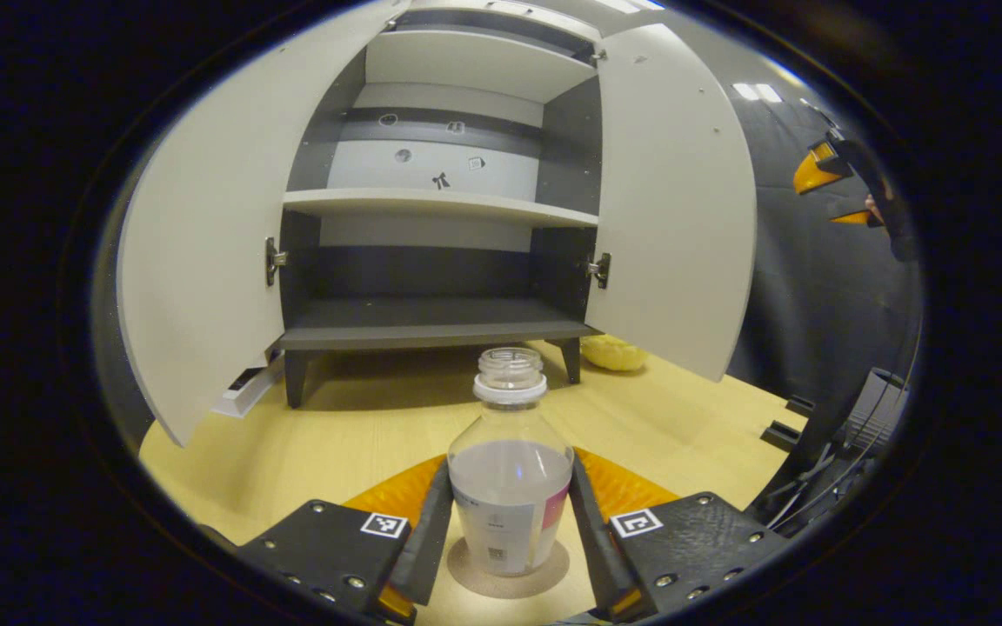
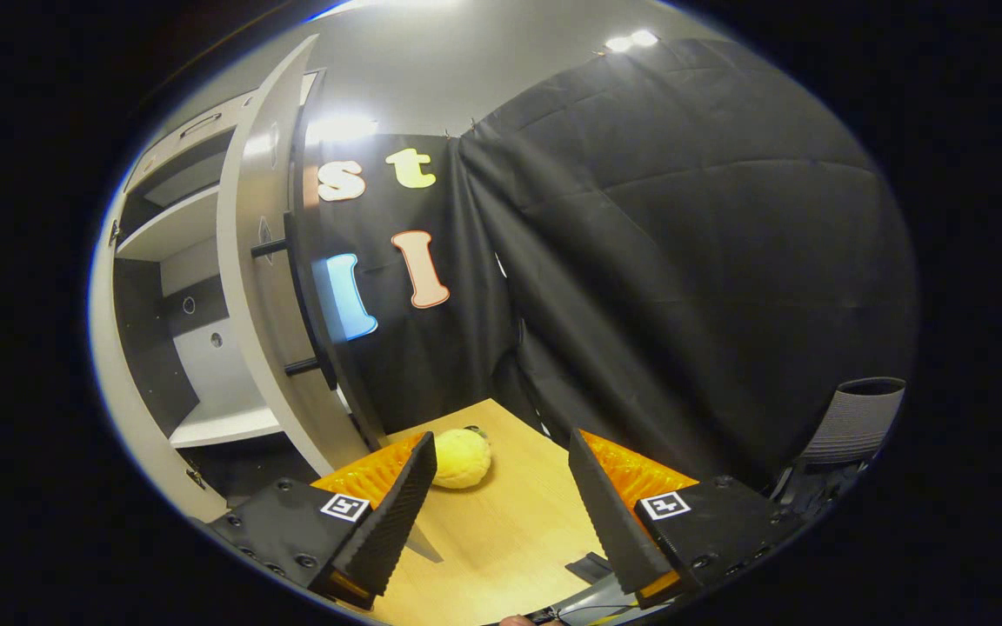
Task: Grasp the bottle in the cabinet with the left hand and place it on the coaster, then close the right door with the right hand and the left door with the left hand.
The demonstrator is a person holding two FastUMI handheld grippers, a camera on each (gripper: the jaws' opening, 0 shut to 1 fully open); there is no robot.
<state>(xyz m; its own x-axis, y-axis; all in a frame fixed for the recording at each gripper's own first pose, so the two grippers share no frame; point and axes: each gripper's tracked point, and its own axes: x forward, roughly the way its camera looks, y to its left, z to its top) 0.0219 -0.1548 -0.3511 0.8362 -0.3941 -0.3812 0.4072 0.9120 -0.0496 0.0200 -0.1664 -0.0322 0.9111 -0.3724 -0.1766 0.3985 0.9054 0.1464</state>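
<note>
A clear bottle (image 1: 510,487) with a white neck ring and no cap stands upright on the round coaster (image 1: 553,569) on the wooden table. My left gripper (image 1: 510,465) is shut on the bottle, a finger pressed on each side. Behind it the cabinet (image 1: 431,323) stands with bare shelves, its left door (image 1: 205,235) and right door (image 1: 675,200) both swung wide. My right gripper (image 2: 501,452) is open with nothing in it, low over the table beside the right door (image 2: 257,287). From the left gripper view, the right gripper (image 1: 840,187) hangs far to the upper right.
A yellow knobbly object (image 1: 612,352) lies on the table by the cabinet's right leg, just ahead of the right gripper's fingers (image 2: 462,458). The table's right edge (image 1: 771,417) runs close by, with a grey bin (image 2: 853,422) beyond it.
</note>
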